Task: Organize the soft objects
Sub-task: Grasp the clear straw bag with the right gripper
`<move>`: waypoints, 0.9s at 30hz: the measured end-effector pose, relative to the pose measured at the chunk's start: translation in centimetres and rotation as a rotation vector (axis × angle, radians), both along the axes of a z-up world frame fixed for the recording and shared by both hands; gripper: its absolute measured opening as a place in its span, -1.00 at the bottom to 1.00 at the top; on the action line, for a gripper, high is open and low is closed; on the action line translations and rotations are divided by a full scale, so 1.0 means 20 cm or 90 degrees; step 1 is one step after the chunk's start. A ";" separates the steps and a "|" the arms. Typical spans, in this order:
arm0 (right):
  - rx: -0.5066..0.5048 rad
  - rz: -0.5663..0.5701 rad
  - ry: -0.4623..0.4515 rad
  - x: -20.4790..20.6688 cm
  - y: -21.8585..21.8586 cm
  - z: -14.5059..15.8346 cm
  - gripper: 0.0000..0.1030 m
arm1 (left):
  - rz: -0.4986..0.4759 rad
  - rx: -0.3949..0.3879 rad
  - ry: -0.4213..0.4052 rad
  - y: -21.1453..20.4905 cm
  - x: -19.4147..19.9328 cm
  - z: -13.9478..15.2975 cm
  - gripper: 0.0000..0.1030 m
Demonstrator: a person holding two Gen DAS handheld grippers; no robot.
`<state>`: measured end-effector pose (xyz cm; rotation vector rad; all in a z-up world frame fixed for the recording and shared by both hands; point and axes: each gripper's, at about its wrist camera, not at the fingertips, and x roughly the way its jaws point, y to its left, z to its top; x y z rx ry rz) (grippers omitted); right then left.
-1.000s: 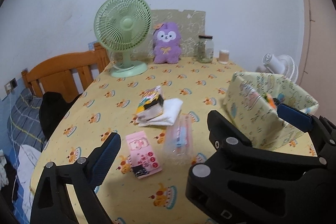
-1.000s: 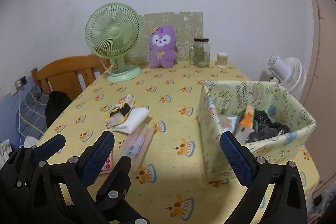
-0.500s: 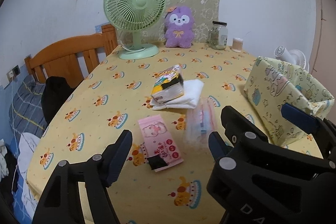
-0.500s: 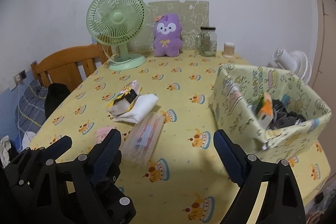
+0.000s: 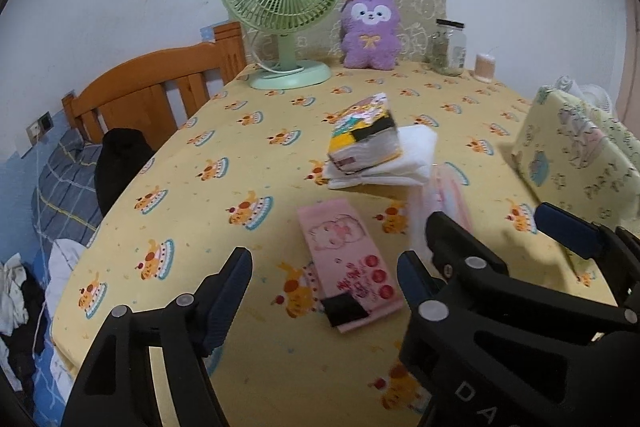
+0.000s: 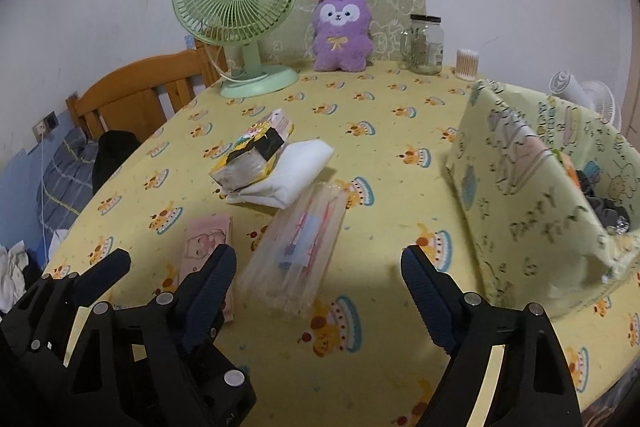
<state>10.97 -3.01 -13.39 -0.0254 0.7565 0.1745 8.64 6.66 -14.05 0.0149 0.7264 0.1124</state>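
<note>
Pink sock pack point(image 5: 349, 259), cartoon print, flat on yellow tablecloth point(image 5: 192, 195)

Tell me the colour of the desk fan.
Pale green fan, clearest in the right wrist view.

Black plastic grippers point(image 6: 318, 261), dark-blue ribbed finger pads point(image 6: 420, 277), silver screws; white lettering on right frame.
</note>
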 end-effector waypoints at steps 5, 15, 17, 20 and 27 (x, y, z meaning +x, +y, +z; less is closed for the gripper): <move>-0.001 0.002 0.011 0.05 0.02 -0.03 0.60 | 0.012 -0.003 0.009 0.02 0.05 -0.03 0.50; 0.026 0.006 0.073 0.17 0.03 -0.12 0.40 | 0.003 -0.005 0.028 0.01 0.09 -0.06 0.49; 0.030 0.009 0.078 0.17 0.03 -0.12 0.28 | 0.003 -0.003 0.032 0.01 0.09 -0.06 0.50; 0.017 0.007 0.082 0.18 0.03 -0.13 -0.23 | 0.003 0.000 0.034 0.00 0.10 -0.06 0.52; 0.019 0.002 0.079 0.18 -0.03 -0.12 -0.39 | -0.023 -0.014 0.044 -0.04 0.13 -0.07 0.56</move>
